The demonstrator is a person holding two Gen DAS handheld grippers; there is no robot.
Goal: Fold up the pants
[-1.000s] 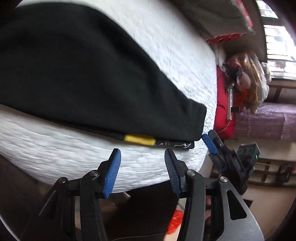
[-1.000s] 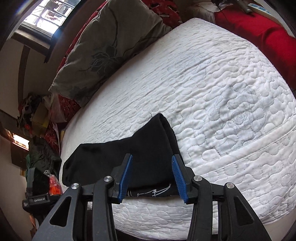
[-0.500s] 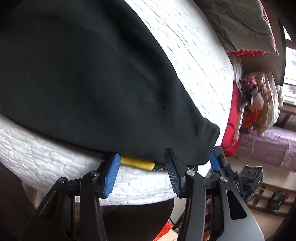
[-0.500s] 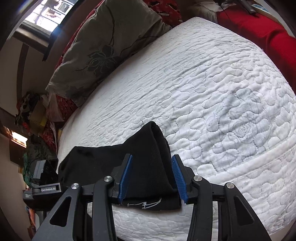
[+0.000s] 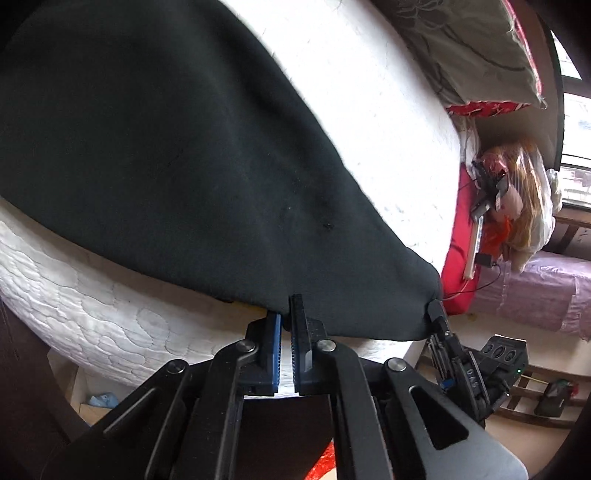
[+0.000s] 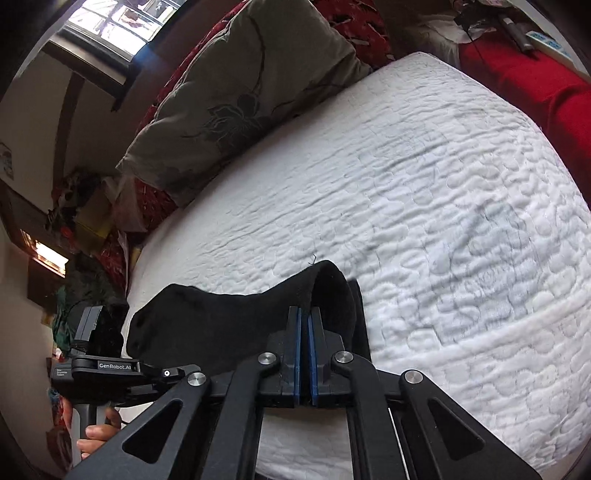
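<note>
Where jaws pinch, black pants [image 5: 155, 147] bunched, lifted

Home bedroom. White quilted mattress [image 6: 424, 206] fills centre frame, grey floral pillow [image 6: 236, 92] upper left, red bedding [image 6: 524, 70] upper right, window [image 6: 110, 26] top left, cluttered shelves [image 6: 74, 206] along left edge.

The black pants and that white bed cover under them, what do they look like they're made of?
The black pants look like a soft, matte knit, perhaps fleece or cotton jersey: there is no sheen, and the surface is faintly fuzzy with lint specks. The white bed cover looks like quilted padded fabric, probably cotton or polyester, judging by its stitched, puffy, pebble-like pattern. The exact fibre of either cannot be told.
</note>
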